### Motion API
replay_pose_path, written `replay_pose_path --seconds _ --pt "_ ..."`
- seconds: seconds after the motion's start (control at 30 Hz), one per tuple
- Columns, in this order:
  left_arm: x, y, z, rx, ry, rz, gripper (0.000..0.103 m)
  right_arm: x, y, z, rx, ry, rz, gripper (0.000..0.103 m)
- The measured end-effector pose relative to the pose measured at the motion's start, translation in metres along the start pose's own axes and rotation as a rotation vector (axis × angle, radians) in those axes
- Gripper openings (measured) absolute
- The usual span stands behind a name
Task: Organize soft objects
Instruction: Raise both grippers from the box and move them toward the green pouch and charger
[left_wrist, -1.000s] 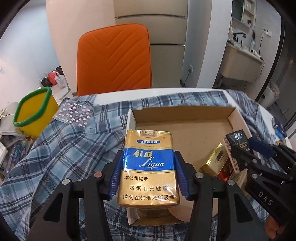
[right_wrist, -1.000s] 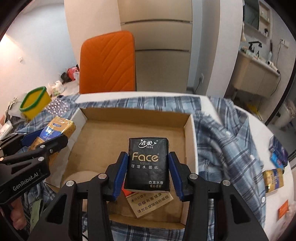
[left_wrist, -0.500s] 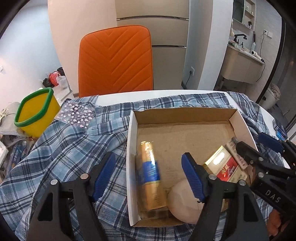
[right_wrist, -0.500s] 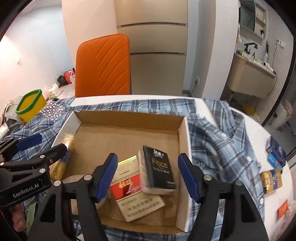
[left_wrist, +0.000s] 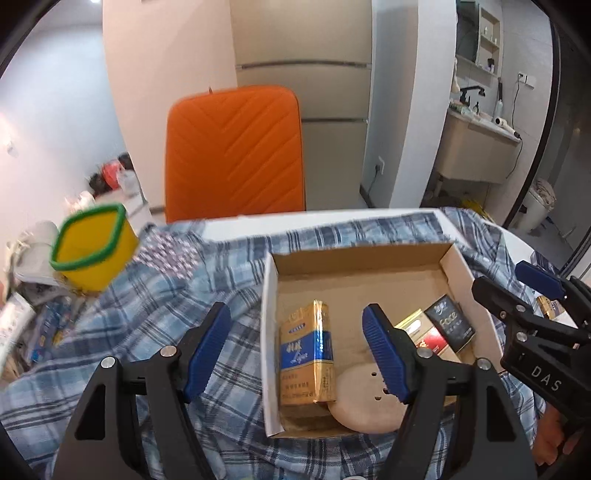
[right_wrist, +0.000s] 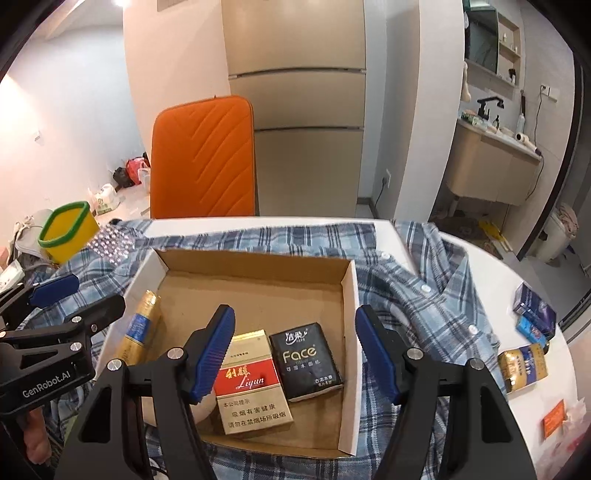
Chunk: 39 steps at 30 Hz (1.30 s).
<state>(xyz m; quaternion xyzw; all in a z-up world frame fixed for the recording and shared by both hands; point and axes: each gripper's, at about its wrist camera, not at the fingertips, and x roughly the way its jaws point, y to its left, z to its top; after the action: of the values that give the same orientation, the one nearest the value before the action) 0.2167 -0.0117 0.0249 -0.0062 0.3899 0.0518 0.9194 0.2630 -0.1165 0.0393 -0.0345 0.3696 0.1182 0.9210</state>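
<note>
An open cardboard box (left_wrist: 364, 254) (right_wrist: 255, 258) sits on a blue plaid shirt (left_wrist: 147, 306) (right_wrist: 424, 306). Inside lie a gold-and-blue pack (left_wrist: 306, 354) (right_wrist: 138, 328) against the left wall, a red-and-gold pack (right_wrist: 249, 384) (left_wrist: 424, 332), a black Face tissue pack (right_wrist: 306, 360) (left_wrist: 448, 323) and a beige round pad (left_wrist: 369, 402). My left gripper (left_wrist: 297, 350) is open and empty above the box's left side. My right gripper (right_wrist: 295, 350) is open and empty above the two packs on the right.
An orange chair (left_wrist: 234, 155) (right_wrist: 205, 157) stands behind the table. A yellow bin with a green rim (left_wrist: 92, 245) (right_wrist: 68, 229) is at the left. Small packs (right_wrist: 522, 363) and blue boxes (right_wrist: 535, 317) lie on the white table at right.
Both grippers opened and let go: the gold-and-blue pack dropped into the box's left side, the black tissue pack into its right side. Both grippers then lifted back.
</note>
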Motion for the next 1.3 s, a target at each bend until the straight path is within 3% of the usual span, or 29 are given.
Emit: replay_pose_path --seconds 0.47,0.87,0.97,1.3 --pt "-0.12 0.01 0.004 0.015 -0.248 0.001 0.073 -0.111 0.015 0.009 -0.03 -0.213 0.002 0.07" --pt "-0.175 0.018 -0.032 0.009 -0.361 0.04 0.073 -0.187 0.026 -0.012 -0.039 -0.33 0.013 0.07" --pt "-0.18 0.022 -0.043 -0.006 -0.39 0.0 0.073 -0.194 0.025 -0.022 -0.029 -0.347 0.047 0.07" --pt "-0.174 0.019 -0.086 -0.02 -0.466 -0.028 0.102 -0.18 0.037 -0.066 -0.071 -0.327 0.072 0.07"
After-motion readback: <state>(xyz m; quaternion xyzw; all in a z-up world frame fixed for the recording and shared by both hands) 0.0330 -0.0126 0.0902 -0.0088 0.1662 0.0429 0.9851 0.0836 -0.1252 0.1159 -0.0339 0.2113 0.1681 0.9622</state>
